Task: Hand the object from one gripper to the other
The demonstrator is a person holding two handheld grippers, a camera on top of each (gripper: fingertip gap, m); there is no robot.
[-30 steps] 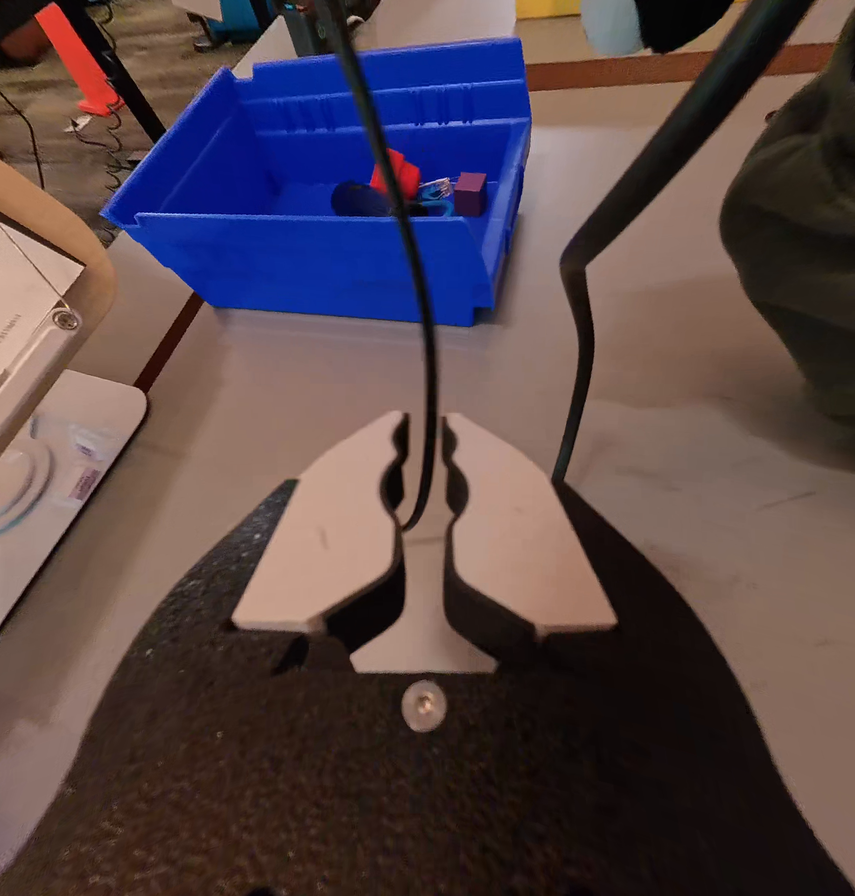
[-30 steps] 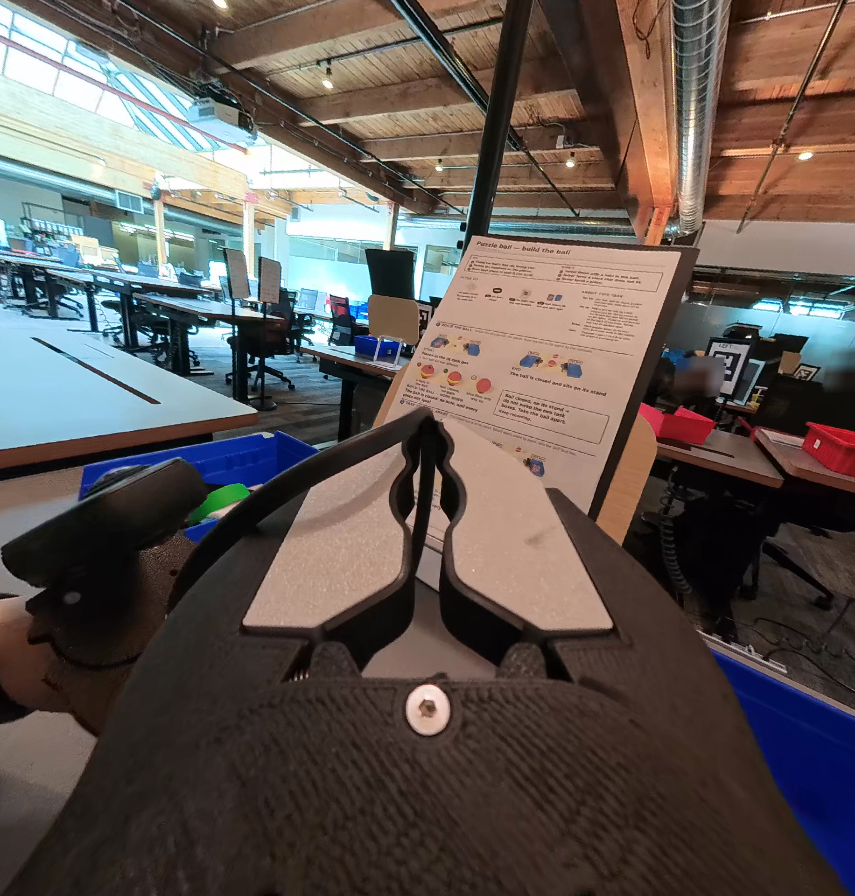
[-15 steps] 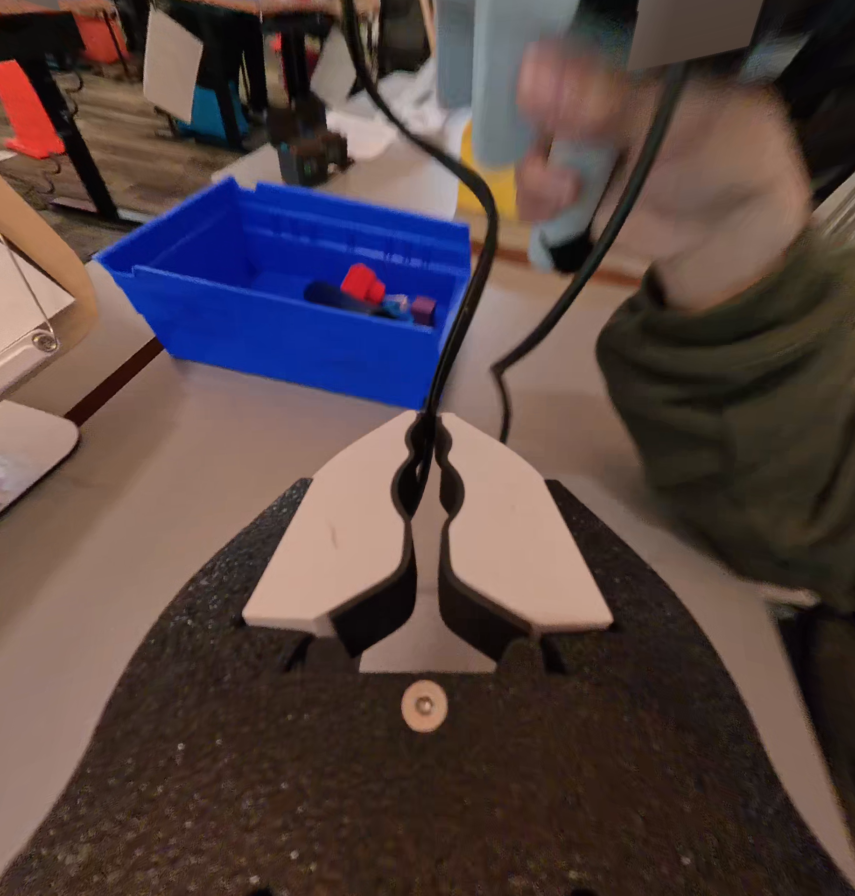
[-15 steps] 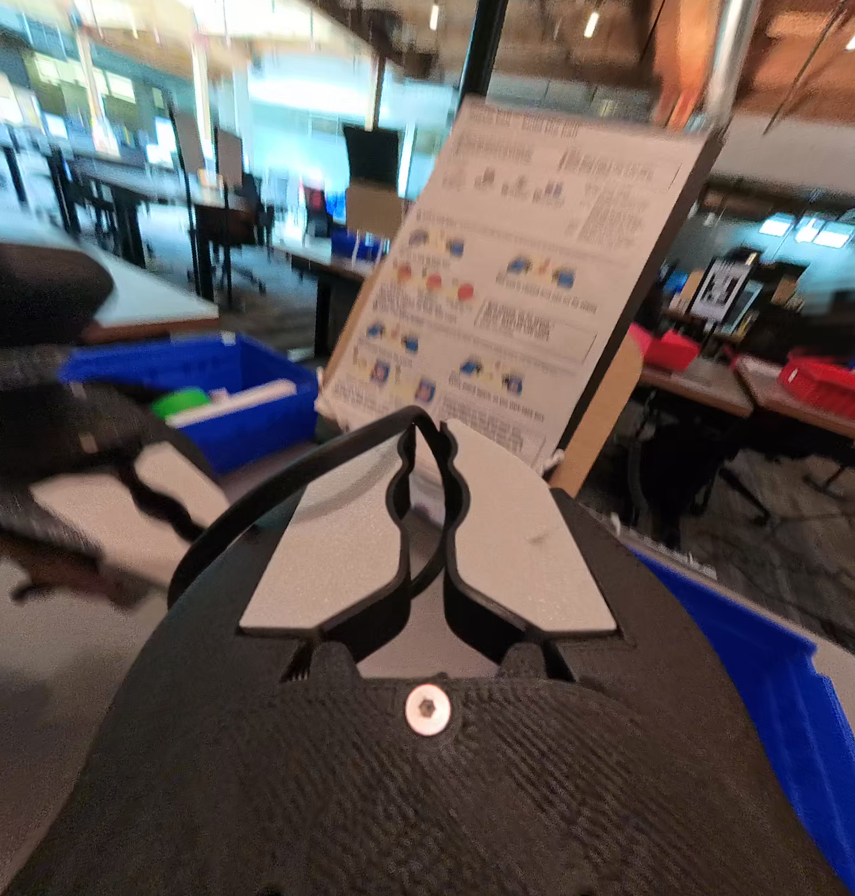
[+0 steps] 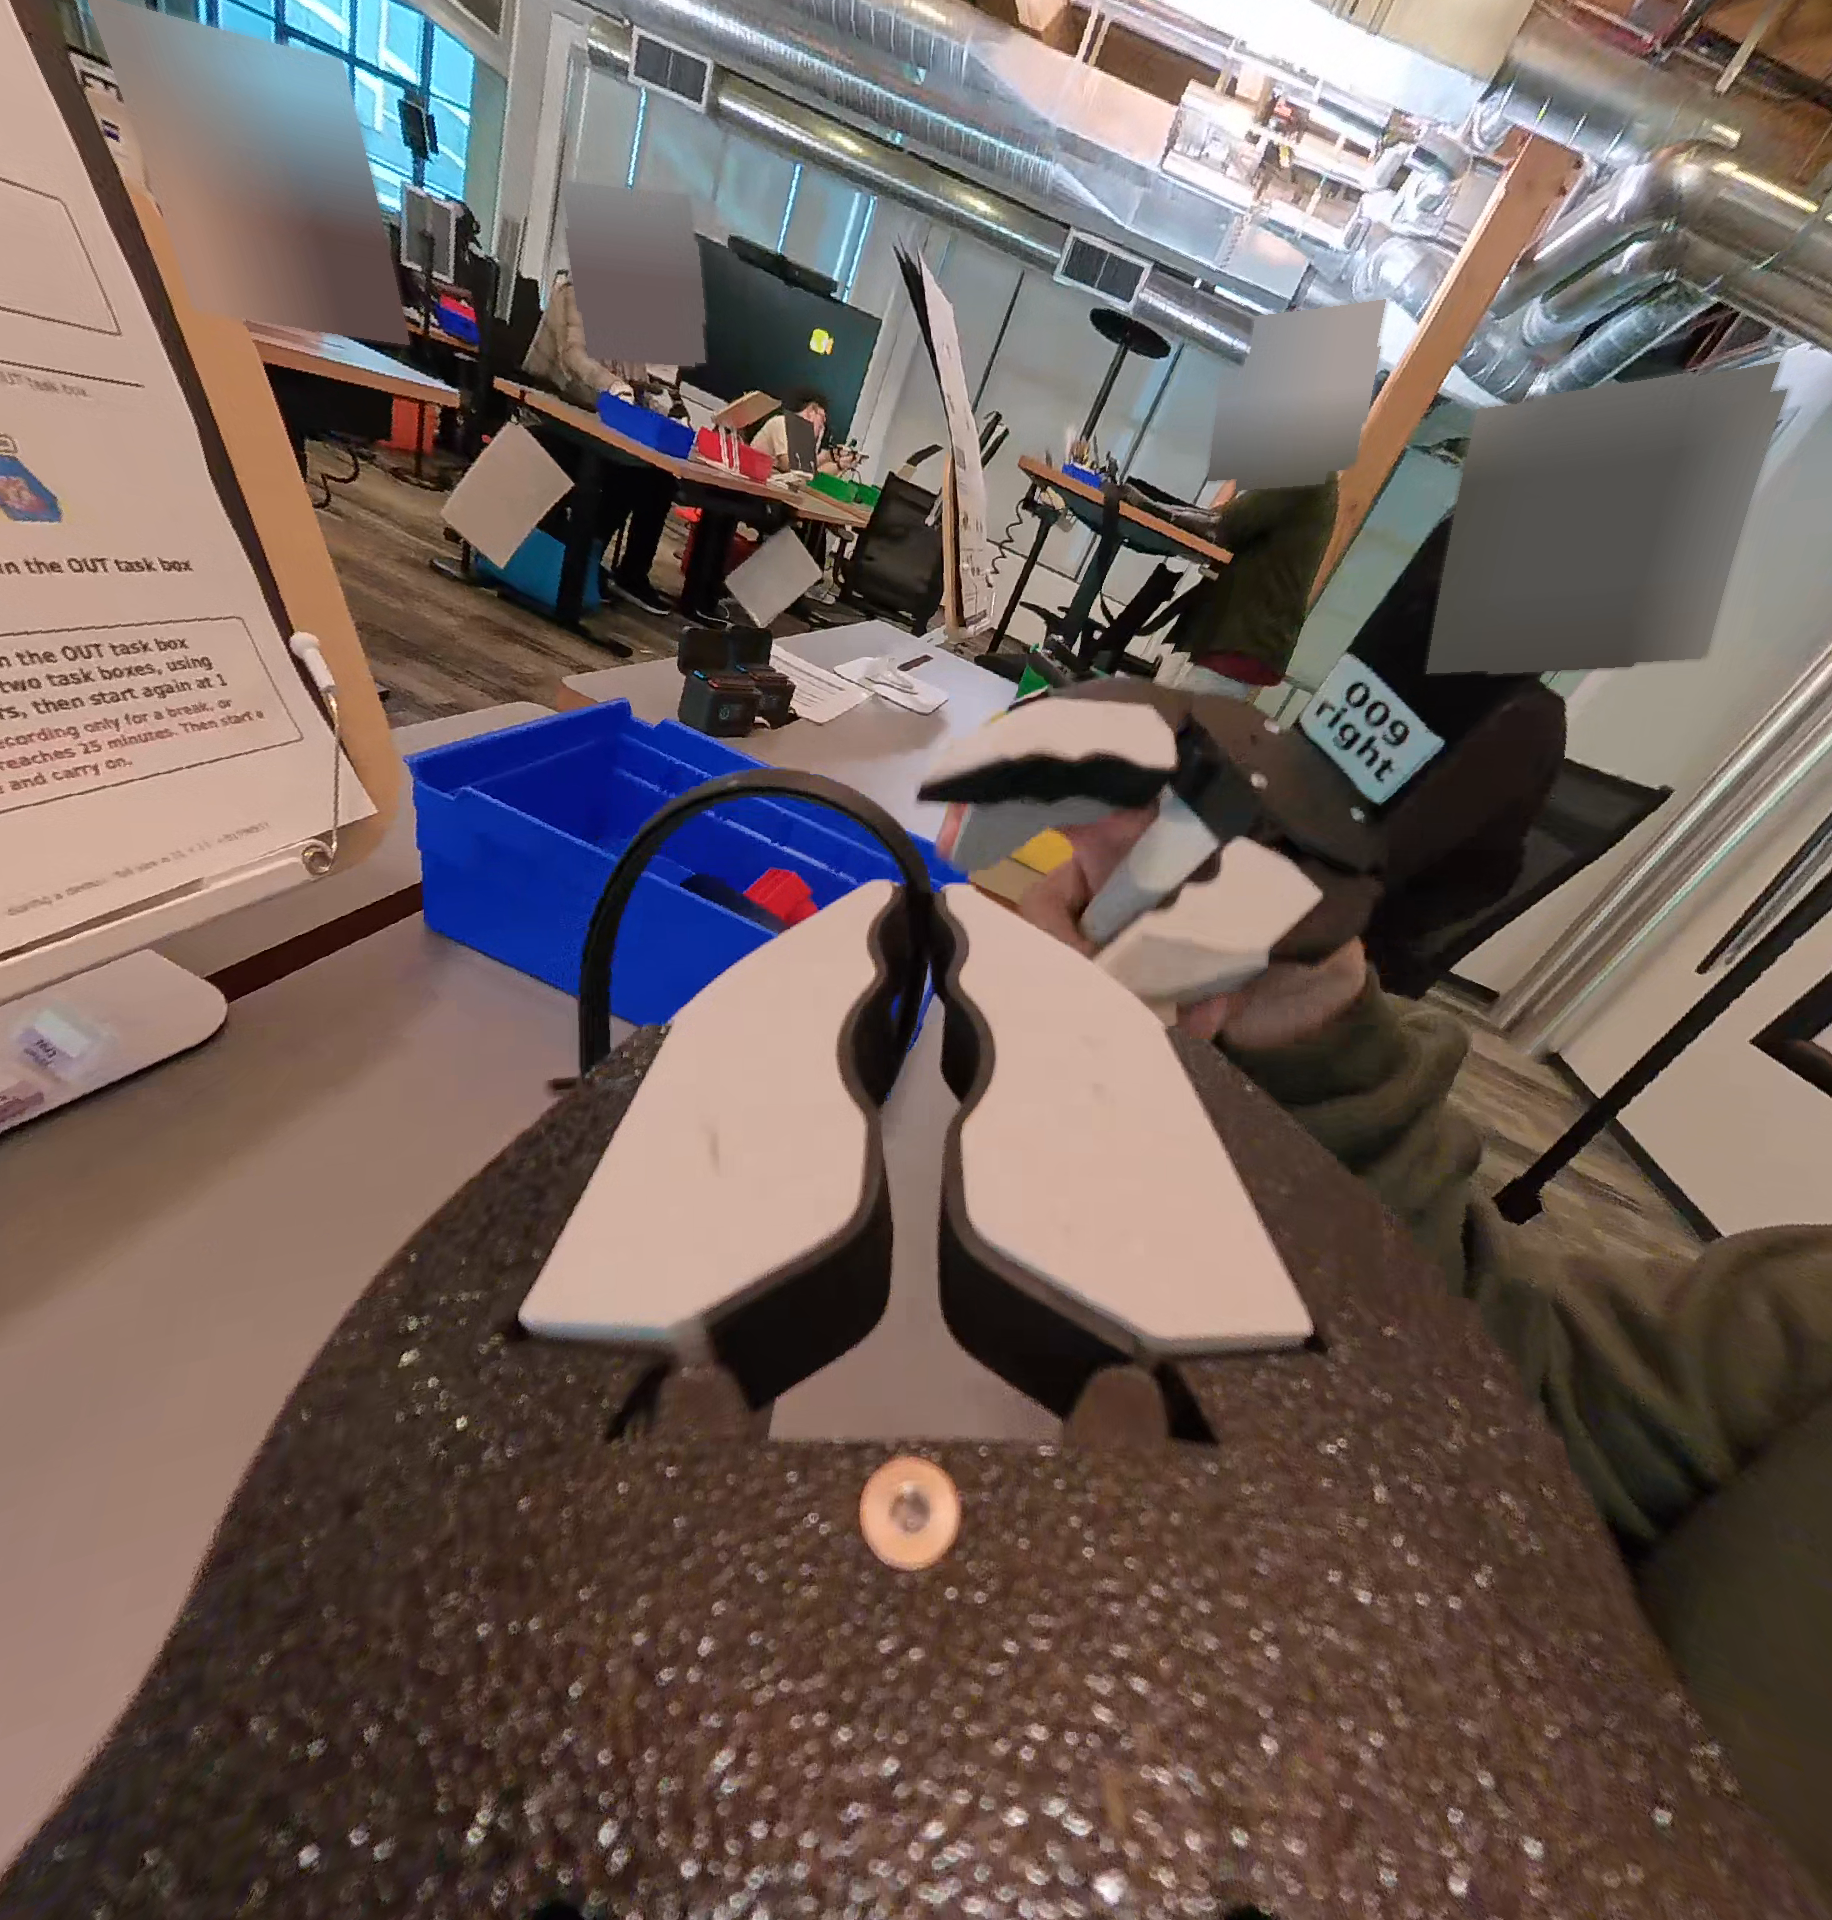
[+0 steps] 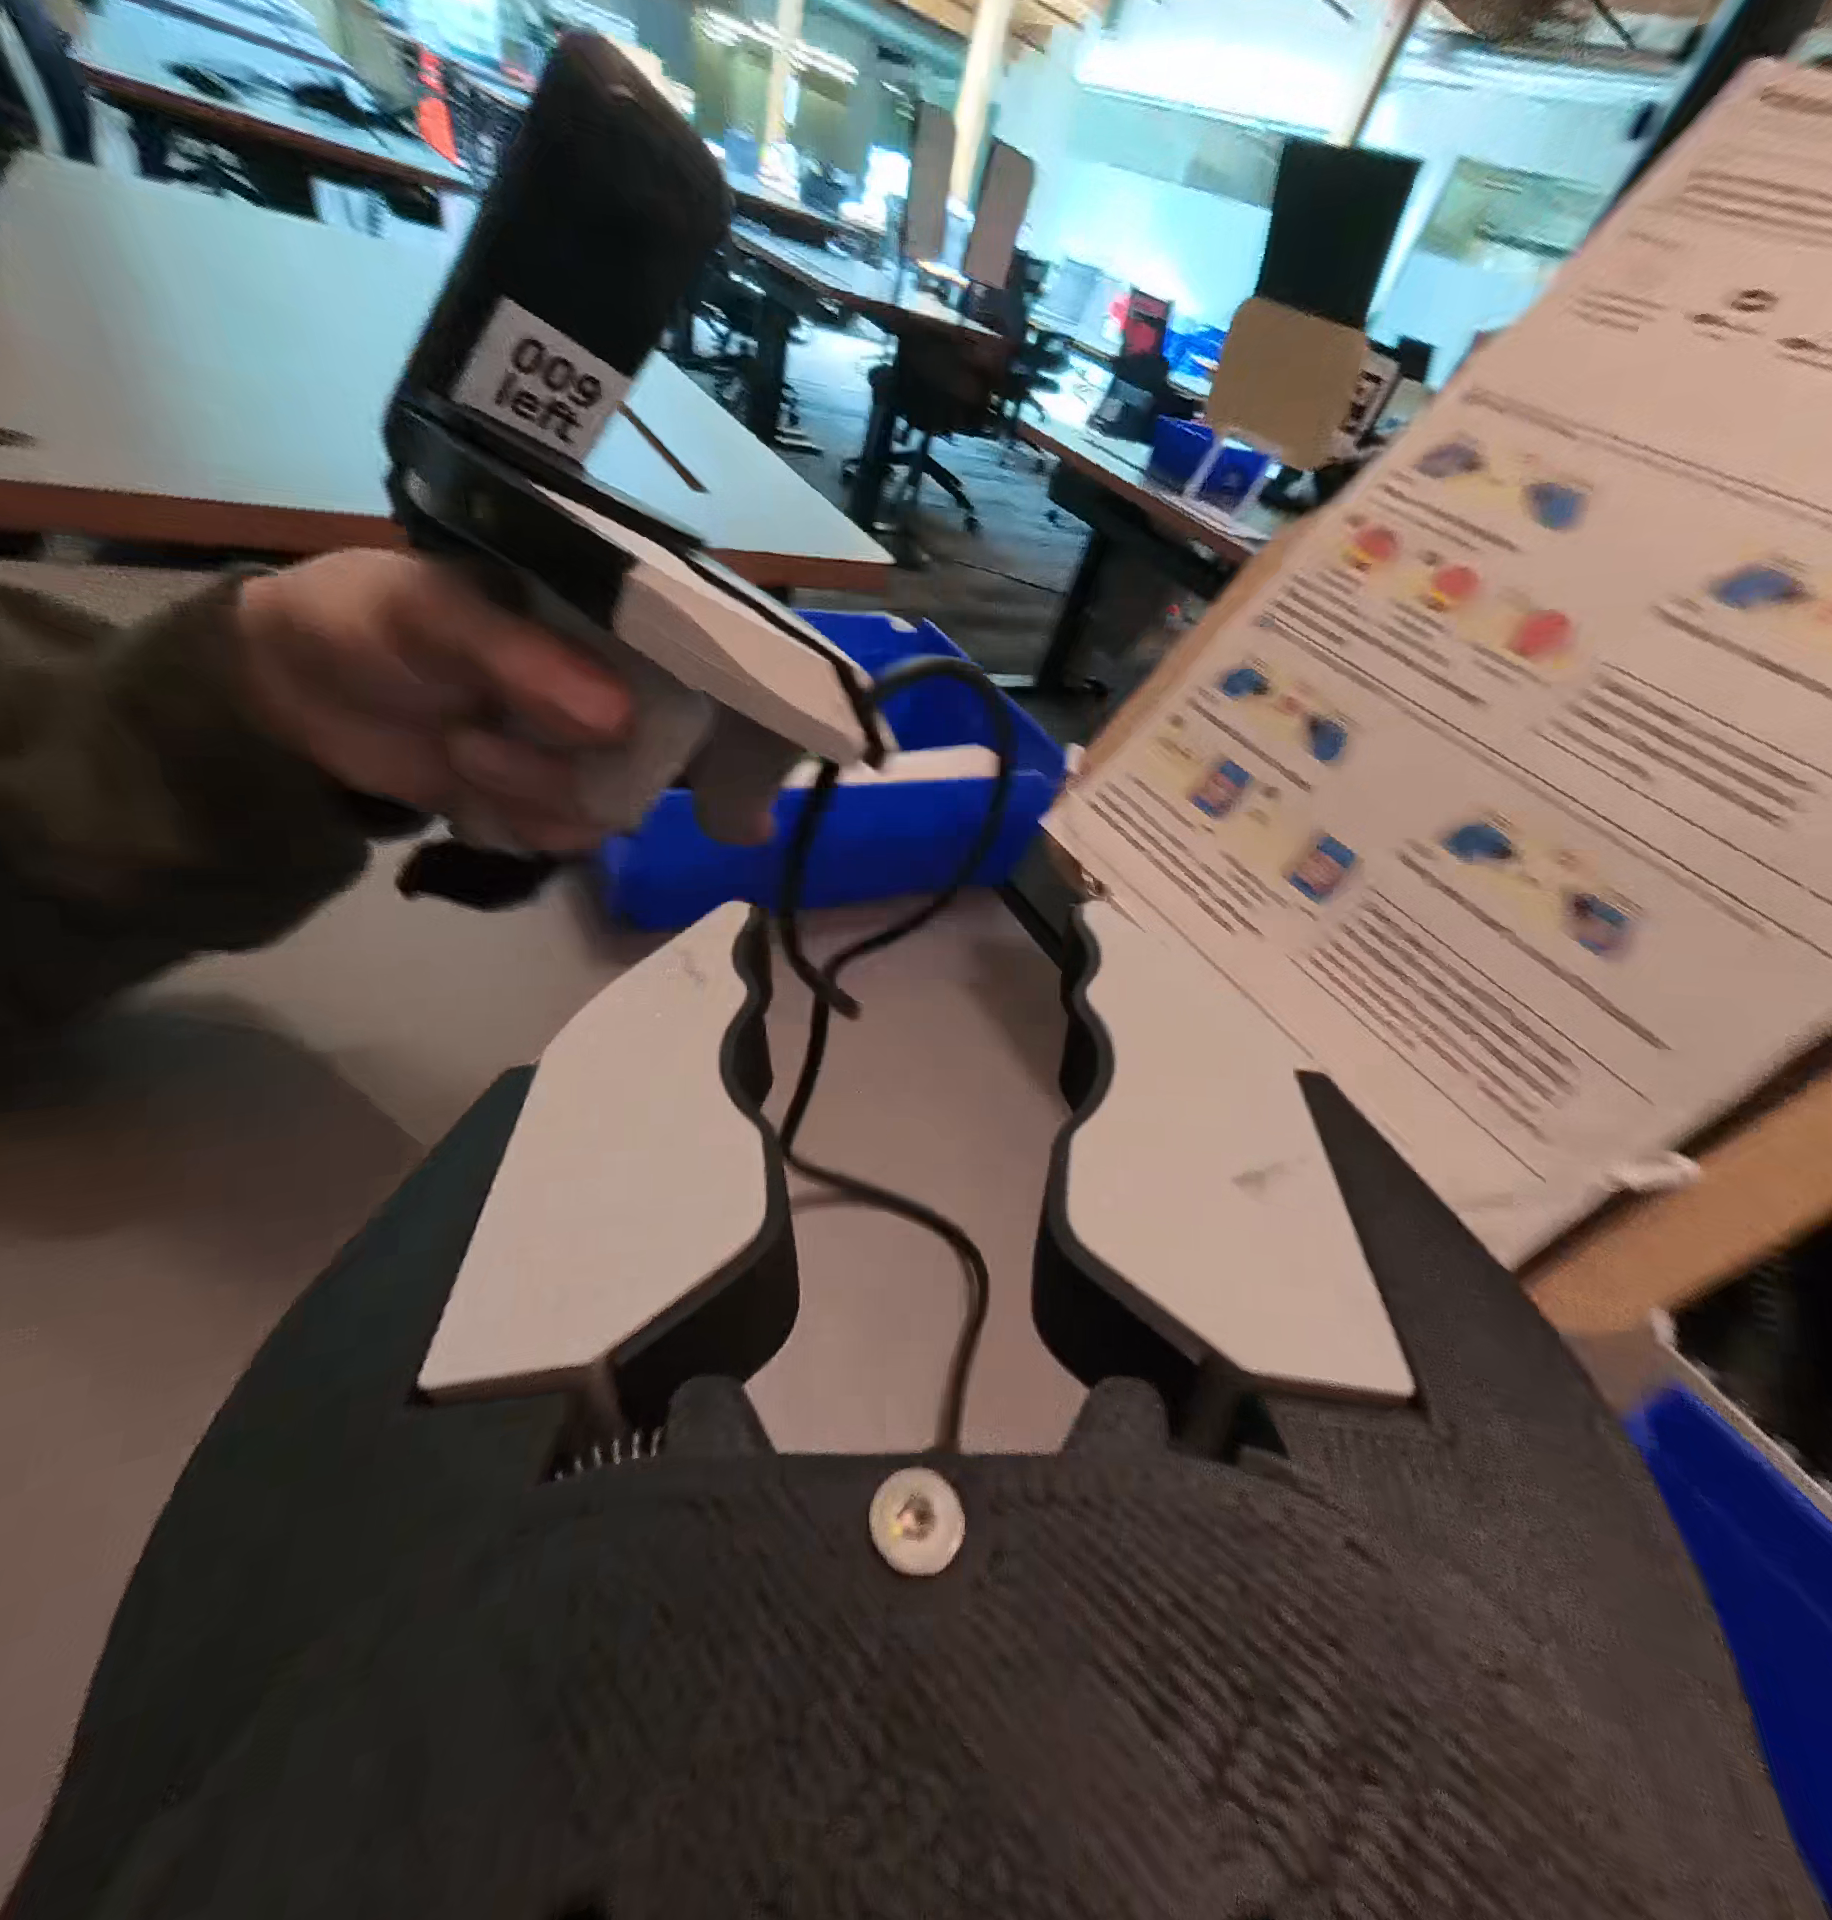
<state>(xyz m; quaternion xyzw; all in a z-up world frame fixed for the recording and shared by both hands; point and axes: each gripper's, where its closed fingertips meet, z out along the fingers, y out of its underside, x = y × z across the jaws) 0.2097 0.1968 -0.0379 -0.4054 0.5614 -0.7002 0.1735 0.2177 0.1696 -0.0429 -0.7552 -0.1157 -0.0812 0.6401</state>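
In the left wrist view, the left gripper (image 5: 912,940) is pinching a thin black flexible cable (image 5: 673,831) that is looping above the grey counter (image 5: 268,1143), just before a blue plastic bin (image 5: 538,831). In the right wrist view, the right gripper (image 6: 912,935) is standing wide, the cable's loose end dangling between its fingers. The handover looks complete; the right gripper should now be drawing clear without snagging that loose end.

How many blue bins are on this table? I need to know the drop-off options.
2. One blue bin sits past the left gripper, beside the instruction board; another bin's corner shows at the lower right. Others may be hidden.
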